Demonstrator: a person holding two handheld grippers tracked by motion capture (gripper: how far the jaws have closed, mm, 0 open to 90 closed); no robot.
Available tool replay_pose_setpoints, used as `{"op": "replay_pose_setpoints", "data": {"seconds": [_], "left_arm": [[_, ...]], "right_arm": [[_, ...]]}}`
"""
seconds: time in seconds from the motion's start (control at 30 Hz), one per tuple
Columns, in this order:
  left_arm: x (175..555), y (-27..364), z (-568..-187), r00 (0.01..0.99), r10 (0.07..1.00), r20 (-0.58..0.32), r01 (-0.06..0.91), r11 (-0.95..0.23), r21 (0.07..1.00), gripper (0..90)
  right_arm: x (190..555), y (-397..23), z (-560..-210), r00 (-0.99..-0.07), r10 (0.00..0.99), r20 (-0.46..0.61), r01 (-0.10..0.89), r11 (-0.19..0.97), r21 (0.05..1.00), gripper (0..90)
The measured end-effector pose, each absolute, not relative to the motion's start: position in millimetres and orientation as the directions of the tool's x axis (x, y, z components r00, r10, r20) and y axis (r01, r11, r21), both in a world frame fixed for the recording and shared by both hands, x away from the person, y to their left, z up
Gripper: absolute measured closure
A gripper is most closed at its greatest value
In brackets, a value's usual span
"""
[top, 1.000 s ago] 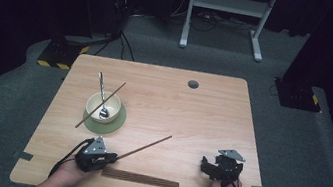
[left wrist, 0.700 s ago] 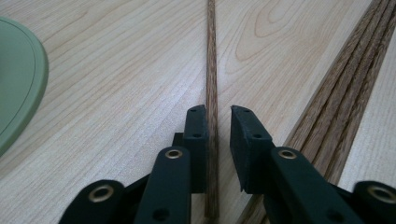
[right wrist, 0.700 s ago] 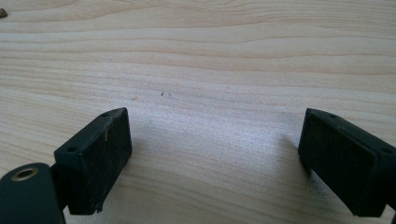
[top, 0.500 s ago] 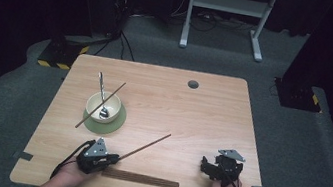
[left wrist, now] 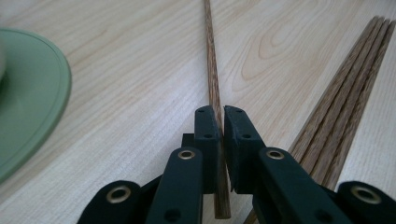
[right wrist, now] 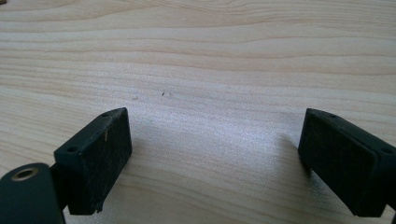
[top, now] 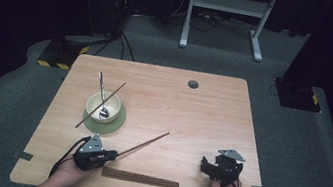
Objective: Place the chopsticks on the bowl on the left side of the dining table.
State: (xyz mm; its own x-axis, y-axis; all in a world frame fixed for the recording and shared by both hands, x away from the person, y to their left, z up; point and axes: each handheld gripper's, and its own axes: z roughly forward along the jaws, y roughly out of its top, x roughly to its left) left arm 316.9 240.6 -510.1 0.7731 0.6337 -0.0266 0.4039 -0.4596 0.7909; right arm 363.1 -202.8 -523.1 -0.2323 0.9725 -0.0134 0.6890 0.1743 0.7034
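A single brown chopstick lies slanted on the wooden table, and my left gripper is shut on its near end. In the left gripper view the two pads pinch the chopstick, which runs away from me low over the tabletop. A bundle of several chopsticks lies flat just to the right of that gripper, also seen as the bundle. My right gripper rests at the front right, open. Between its jaws there is bare wood.
A cream bowl on a green saucer stands left of centre, with a spoon in it and a chopstick leaning across its rim. A round cable hole sits near the far edge.
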Motion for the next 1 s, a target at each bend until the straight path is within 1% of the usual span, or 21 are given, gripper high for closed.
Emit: {"op": "replay_pose_setpoints", "data": {"seconds": [0.2, 1.0], "left_arm": [[315.4, 243.8, -503.4, 0.762, 0.647, -0.033, 0.391, -0.418, 0.82, 83.9], [310.0, 255.1, -486.6, 0.738, 0.672, -0.057, 0.346, -0.305, 0.887, 83.9]], "right_arm": [[363.1, -202.8, -523.1, -0.233, 0.972, -0.013, 0.689, 0.174, 0.704, 9.3], [363.1, -202.8, -523.1, -0.233, 0.972, -0.014, 0.689, 0.175, 0.704, 9.2]]}}
